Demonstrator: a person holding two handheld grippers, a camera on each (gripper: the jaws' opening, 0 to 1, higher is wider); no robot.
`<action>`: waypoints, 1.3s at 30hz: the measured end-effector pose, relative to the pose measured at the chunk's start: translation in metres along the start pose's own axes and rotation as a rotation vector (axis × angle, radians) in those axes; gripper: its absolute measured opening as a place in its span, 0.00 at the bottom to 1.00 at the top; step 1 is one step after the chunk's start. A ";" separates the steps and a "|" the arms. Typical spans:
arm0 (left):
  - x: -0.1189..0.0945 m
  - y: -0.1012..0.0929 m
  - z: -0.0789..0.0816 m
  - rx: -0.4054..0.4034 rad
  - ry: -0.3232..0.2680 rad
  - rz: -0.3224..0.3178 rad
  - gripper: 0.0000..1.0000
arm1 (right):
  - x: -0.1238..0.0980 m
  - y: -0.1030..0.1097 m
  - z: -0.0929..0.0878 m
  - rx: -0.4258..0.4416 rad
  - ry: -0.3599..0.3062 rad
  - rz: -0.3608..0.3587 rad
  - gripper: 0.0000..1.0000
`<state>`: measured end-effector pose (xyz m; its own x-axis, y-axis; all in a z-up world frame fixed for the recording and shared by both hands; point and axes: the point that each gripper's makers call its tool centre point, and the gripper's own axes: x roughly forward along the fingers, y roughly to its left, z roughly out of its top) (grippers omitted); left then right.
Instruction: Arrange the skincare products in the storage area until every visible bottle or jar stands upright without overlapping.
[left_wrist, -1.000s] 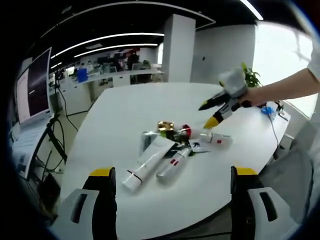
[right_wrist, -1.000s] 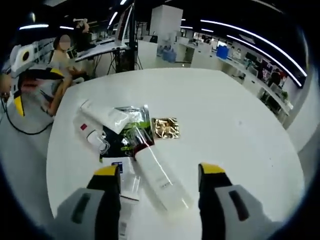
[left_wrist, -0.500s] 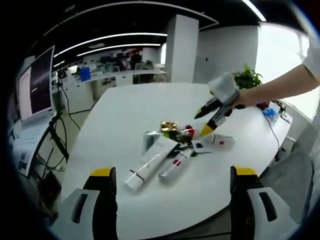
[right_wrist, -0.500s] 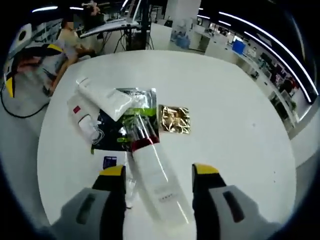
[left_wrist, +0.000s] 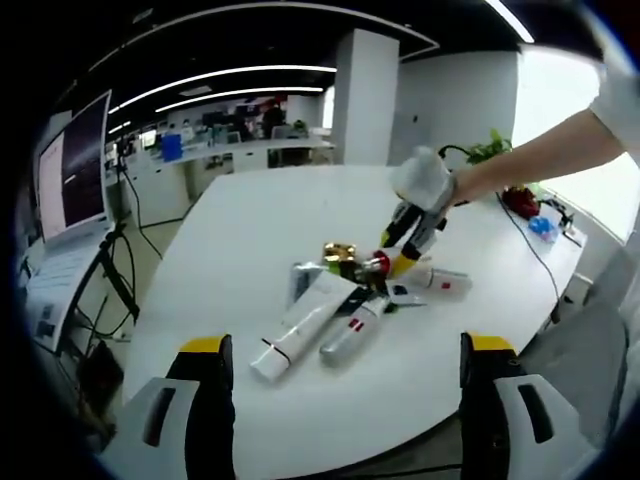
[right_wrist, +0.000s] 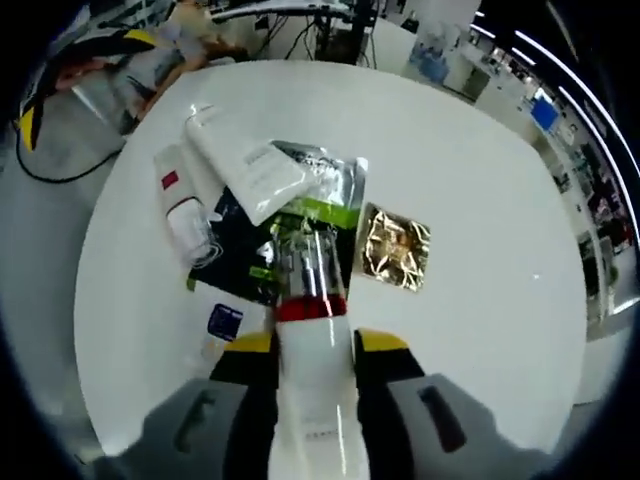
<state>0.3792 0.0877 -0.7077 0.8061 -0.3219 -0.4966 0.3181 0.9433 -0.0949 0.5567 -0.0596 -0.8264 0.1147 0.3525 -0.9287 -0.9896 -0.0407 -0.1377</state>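
Skincare items lie in a heap mid-table (left_wrist: 250, 210). They include a long white tube (left_wrist: 300, 330) (right_wrist: 245, 165), a shorter white tube with a red mark (left_wrist: 350, 335) (right_wrist: 180, 205), a gold sachet (left_wrist: 338, 250) (right_wrist: 398, 248) and dark and green packets (right_wrist: 285, 240). A white bottle with a red band (right_wrist: 315, 400) (left_wrist: 377, 263) lies flat. My right gripper (right_wrist: 318, 345) (left_wrist: 395, 255) is shut on its body, one jaw against each side. My left gripper (left_wrist: 347, 345) hangs open before the table's near edge, holding nothing.
A white pack with a red label (left_wrist: 440, 280) and a small blue sachet (right_wrist: 225, 320) lie beside the heap. A person's arm (left_wrist: 540, 160) reaches in from the right. A monitor on a stand (left_wrist: 70, 170) is off the table's left side. Cables and small items (left_wrist: 535, 220) lie at its far right.
My right gripper has come down along the red-banded bottle and its jaws have narrowed until they press the bottle's sides. The left gripper stays open in place.
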 end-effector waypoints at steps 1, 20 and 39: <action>0.000 -0.001 0.000 0.000 0.000 0.000 0.92 | 0.003 -0.001 -0.001 -0.001 0.013 0.005 0.30; 0.000 -0.003 0.003 0.004 -0.002 0.000 0.91 | -0.004 0.004 0.001 0.015 -0.004 -0.016 0.29; -0.001 -0.003 0.001 0.023 -0.003 -0.009 0.90 | -0.029 -0.013 -0.020 0.199 -0.094 -0.140 0.28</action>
<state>0.3784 0.0852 -0.7058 0.8043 -0.3310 -0.4935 0.3372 0.9381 -0.0795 0.5679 -0.0877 -0.8043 0.2522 0.4272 -0.8683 -0.9633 0.1958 -0.1835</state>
